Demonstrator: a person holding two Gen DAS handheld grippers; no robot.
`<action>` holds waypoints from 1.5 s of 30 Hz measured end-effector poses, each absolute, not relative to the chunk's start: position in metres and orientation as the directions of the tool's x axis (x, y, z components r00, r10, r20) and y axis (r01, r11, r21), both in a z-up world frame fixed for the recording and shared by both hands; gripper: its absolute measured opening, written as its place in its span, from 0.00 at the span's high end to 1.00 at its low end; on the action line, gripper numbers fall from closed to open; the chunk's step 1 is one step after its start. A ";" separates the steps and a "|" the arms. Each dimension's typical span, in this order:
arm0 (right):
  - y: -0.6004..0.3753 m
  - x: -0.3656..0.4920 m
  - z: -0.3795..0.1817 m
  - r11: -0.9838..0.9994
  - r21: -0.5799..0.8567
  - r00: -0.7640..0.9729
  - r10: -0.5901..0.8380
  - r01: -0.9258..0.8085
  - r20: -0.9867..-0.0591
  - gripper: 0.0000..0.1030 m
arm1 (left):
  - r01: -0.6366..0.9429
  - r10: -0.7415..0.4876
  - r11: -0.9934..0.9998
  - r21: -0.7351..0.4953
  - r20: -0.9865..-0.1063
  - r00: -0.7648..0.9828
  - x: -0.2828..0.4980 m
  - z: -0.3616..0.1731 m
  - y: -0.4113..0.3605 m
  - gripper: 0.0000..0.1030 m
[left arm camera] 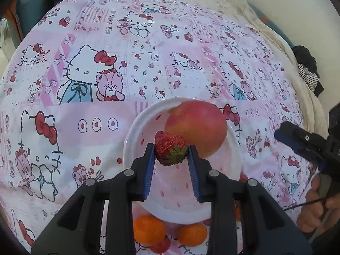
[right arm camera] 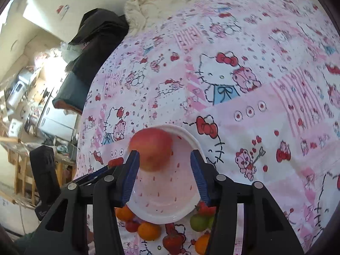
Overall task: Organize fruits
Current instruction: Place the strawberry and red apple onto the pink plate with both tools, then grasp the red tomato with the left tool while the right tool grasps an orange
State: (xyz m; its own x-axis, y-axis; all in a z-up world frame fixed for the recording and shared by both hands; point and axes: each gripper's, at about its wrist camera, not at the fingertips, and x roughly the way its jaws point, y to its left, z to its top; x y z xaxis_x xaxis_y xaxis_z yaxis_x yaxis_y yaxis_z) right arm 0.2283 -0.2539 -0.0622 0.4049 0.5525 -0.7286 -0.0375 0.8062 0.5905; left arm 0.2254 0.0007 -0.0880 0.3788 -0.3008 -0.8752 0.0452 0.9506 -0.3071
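1. Evidently, the strawberry is to be treated as soft and easily bruised; it is best pinched lightly across its widest part, which is how it is taken now, with the leafy green cap turned toward the camera.
2. In the left wrist view it is seen just below the centre of the frame, clamped between the blue pads of the left gripper, over the white plate. It is red, seeded and glossy.
3. To its upper right in that frame an apple lies on the plate. It is judged firm, fairly heavy and smooth (prone to roll), so a wide grasp across its middle would be needed. Its skin is pinkish red with yellow patches.
4. At the bottom of the frame two oranges are seen on the patterned cloth, beside the plate's near rim; they are taken to be firm and forgiving.
5. In the right wrist view the right gripper is held spread wide with nothing between its jaws, and the apple is seen past its left finger, above the lower centre of the frame.
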 end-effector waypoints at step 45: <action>-0.258 0.193 -0.057 0.873 0.485 0.404 0.465 -0.060 -0.788 0.19 | 0.033 -0.121 0.992 -0.120 -0.875 0.469 0.188 -0.077 -0.002 0.23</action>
State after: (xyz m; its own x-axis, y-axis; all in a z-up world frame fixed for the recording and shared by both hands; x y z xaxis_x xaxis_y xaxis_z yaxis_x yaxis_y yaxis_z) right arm 0.1930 -0.2580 -0.0568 0.4036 0.4652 -0.7878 -0.0602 0.8727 0.4845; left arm 0.1880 -0.0021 -0.0772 0.4691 -0.1212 -0.8748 0.0332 0.9923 -0.1196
